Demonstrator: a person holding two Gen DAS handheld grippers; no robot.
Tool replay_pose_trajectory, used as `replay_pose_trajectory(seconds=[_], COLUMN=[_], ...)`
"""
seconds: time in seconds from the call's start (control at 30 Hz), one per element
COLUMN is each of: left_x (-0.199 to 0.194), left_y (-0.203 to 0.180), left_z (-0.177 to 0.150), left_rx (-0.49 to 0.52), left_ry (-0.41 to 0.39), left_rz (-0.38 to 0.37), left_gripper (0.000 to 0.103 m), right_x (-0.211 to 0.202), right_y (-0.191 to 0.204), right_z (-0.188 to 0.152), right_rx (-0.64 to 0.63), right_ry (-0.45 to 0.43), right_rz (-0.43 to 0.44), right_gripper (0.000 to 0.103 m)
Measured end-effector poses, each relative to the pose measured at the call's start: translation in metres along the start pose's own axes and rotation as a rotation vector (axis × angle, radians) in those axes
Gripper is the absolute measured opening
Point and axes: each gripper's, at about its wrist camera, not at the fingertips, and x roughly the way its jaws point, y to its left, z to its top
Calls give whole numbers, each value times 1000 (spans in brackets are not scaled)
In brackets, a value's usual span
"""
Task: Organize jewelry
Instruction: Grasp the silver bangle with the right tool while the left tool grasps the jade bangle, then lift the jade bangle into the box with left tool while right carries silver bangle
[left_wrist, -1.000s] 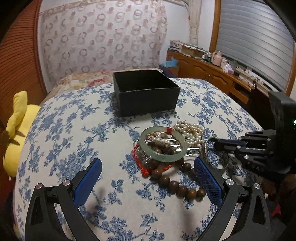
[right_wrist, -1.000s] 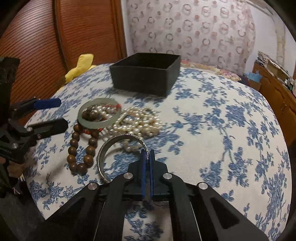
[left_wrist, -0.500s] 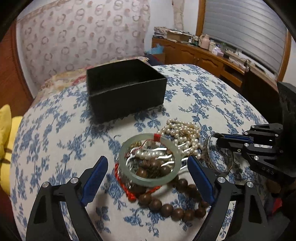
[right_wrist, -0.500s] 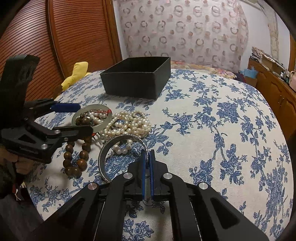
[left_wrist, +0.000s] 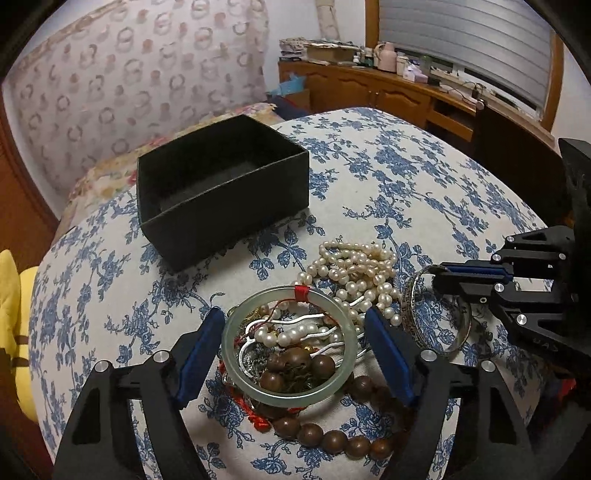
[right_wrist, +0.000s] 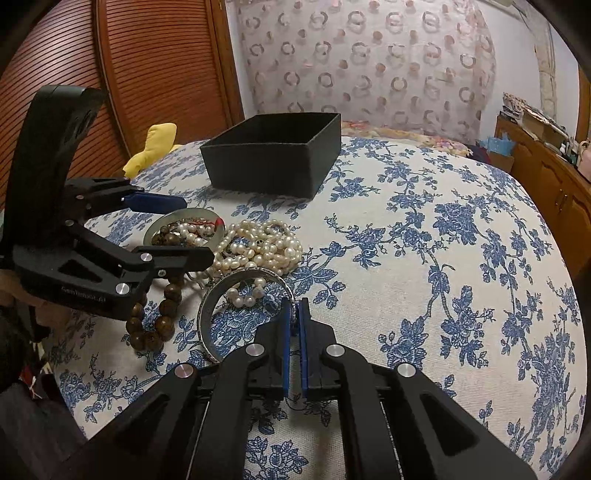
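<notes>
A pile of jewelry lies on the blue-flowered cloth. My left gripper (left_wrist: 295, 325) is open, its blue pads on either side of the pale green jade bangle (left_wrist: 240, 376), which lies on brown wooden beads (left_wrist: 332, 441) and a red cord. White pearls (left_wrist: 354, 266) lie behind it. My right gripper (right_wrist: 294, 306) is shut on the rim of the silver bangle (right_wrist: 207, 314), which rests on the cloth; that bangle also shows in the left wrist view (left_wrist: 461, 332). An empty black box (left_wrist: 221, 206) stands open behind the pile and also shows in the right wrist view (right_wrist: 273, 166).
A yellow soft toy (left_wrist: 11, 317) lies at the cloth's left edge. A wooden slatted door (right_wrist: 147, 74) and a patterned curtain (right_wrist: 369, 55) stand behind. A wooden sideboard (left_wrist: 406, 96) with clutter runs along the right.
My left gripper has moved forward and down over the pile until its pads flank the jade bangle. My right gripper has stayed shut on the silver bangle.
</notes>
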Motion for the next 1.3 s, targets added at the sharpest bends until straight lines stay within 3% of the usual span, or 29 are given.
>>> replay_pose_trajectory(seconds=[0.03,0.43,0.73,1.3], left_x=[0,-26,-37,0], left_y=[1,20,40,71], left_z=[0,8,38,81], left_rx=[0,-79,-125,-189], left_ry=[1,-111,-194,-185], left_rz=[0,-12,17,43], left_gripper=[69,69,69,69], right_x=[0,-4,-15,17], right_y=[0,3,-1,-29], right_z=[0,5,46,118], right_rx=[0,-9,-54,-43], right_ry=[0,-17,-87,-139], right_rz=[0,-14,-78,-165], right_gripper=[5,5,5,5])
